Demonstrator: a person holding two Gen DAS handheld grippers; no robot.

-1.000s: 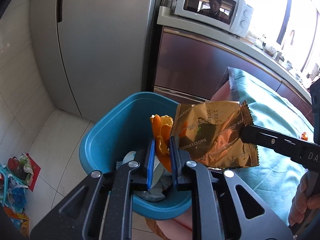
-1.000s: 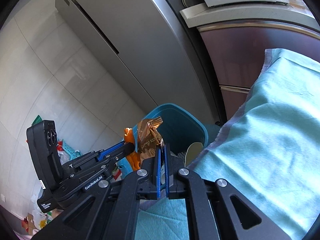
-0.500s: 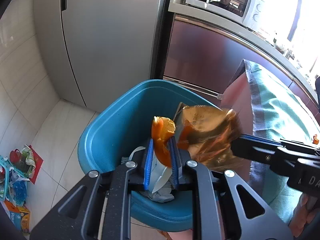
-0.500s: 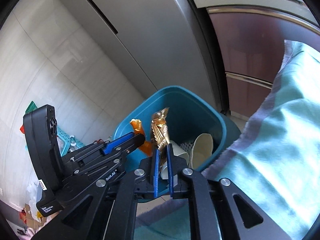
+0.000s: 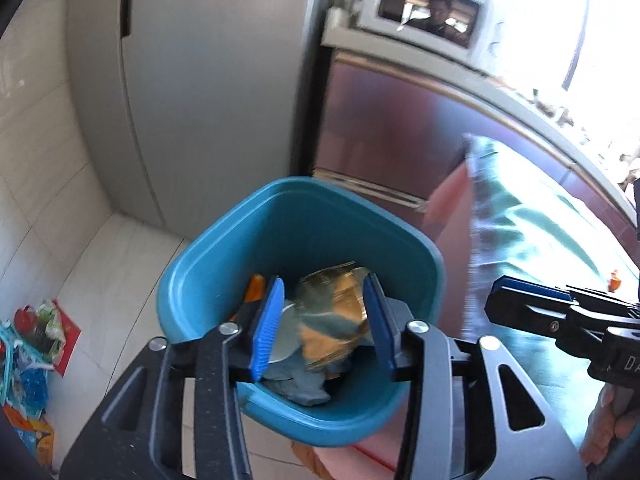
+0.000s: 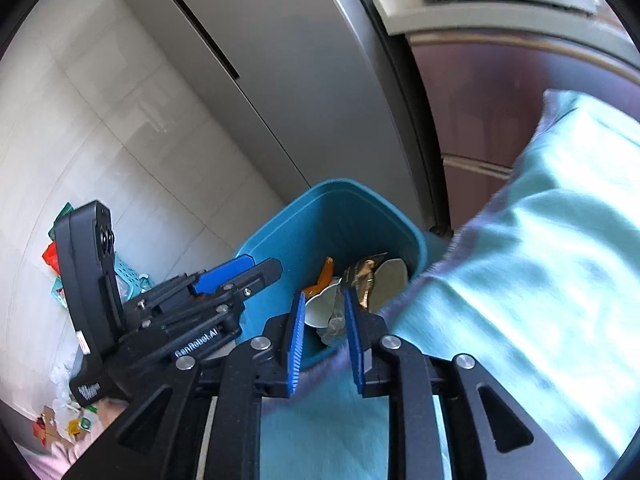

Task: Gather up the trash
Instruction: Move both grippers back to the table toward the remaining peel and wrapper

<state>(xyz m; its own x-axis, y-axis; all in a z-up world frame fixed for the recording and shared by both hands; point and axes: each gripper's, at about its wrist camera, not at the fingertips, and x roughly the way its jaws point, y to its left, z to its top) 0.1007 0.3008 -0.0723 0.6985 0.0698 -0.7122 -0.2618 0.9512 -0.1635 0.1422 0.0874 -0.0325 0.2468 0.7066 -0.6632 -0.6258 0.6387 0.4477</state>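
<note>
A blue bin [image 5: 224, 240] stands on the floor below both grippers. Inside it lie a gold snack wrapper [image 5: 332, 320], an orange peel [image 5: 255, 288] and pale paper scraps. My left gripper [image 5: 324, 324] hangs over the bin with its jaws opening and nothing pressed between the pads. In the right wrist view the bin [image 6: 304, 216] holds the wrapper [image 6: 360, 276] and the peel [image 6: 324, 276]. My right gripper [image 6: 325, 336] is above the bin's near rim, its jaws opening and empty. The left gripper [image 6: 256, 270] sits to its left.
A grey fridge [image 5: 200, 100] stands behind the bin, with a microwave [image 5: 428, 12] on a brown cabinet [image 5: 400, 140] beside it. A teal cloth [image 6: 540, 280] covers the table edge at the right. Bags and packets [image 5: 32, 336] clutter the floor at the left.
Both grippers have opened. The orange peel left the left gripper and the gold wrapper left the right one; both now lie in the bin.
</note>
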